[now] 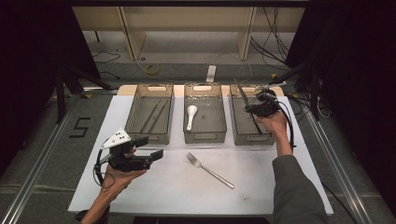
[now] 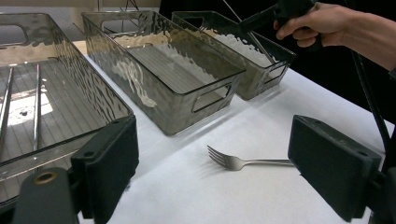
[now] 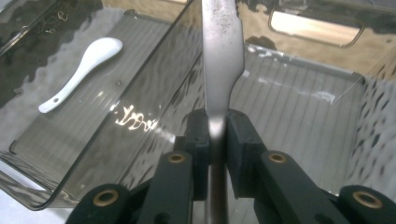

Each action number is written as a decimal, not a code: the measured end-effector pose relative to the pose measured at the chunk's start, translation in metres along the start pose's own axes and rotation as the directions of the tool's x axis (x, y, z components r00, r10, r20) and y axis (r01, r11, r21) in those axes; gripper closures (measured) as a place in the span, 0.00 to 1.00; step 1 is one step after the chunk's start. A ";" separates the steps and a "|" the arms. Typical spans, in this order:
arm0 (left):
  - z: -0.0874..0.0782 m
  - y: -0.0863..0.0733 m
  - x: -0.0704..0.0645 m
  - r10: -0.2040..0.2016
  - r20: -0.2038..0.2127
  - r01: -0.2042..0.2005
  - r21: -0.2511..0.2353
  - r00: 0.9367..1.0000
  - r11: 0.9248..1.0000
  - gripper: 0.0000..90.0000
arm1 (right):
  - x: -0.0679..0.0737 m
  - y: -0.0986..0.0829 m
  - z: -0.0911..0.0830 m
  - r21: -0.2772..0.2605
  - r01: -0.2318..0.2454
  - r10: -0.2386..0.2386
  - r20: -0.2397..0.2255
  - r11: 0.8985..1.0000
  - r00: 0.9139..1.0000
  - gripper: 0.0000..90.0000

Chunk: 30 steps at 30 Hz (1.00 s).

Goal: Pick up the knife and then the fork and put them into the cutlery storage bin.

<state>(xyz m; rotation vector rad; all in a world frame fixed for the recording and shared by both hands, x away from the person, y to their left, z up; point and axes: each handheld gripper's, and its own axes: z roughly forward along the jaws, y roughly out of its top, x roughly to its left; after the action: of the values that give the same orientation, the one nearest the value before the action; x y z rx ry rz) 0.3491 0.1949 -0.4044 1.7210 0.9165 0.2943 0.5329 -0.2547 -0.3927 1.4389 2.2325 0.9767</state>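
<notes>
The silver metal table knife (image 3: 222,60), handle cut off at bottom centre, is clamped in the right gripper (image 3: 217,130) above the right-hand smoked plastic bin (image 3: 299,93). 1 white ceramic spoon (image 3: 80,73) lies in the middle bin (image 1: 205,136). The left gripper (image 2: 210,163) is spread, holding nothing.

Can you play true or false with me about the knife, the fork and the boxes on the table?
1. The right gripper is shut on a knife. True.
2. The fork lies inside a bin. False: it lies on the white table cover, in front of the bins.
3. The white spoon is in the middle bin. True.
4. The left gripper holds the fork. False: its jaws stand open and hold nothing.
</notes>
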 end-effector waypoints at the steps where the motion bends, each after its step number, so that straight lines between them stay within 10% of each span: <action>1: 0.000 0.000 0.000 0.002 0.000 -0.002 -0.002 1.000 1.000 0.17 | 0.000 -0.001 0.001 0.002 -0.004 0.004 0.001 1.000 1.000 0.90; 21: 0.001 0.000 0.002 -0.006 -0.005 0.006 0.008 1.000 1.000 0.17 | -0.001 -0.007 0.014 0.006 -0.140 0.140 0.008 0.990 0.990 0.76; 30: 0.002 -0.001 0.002 -0.009 -0.010 0.009 0.019 1.000 1.000 0.17 | 0.025 -0.007 -0.011 -0.030 -0.039 0.037 -0.052 0.999 0.998 0.54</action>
<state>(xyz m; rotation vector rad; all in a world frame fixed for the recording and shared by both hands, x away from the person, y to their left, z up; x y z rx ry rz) 0.3507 0.1950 -0.4059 1.7336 0.9373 0.2894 0.5107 -0.2388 -0.3873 1.4639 2.2233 1.0681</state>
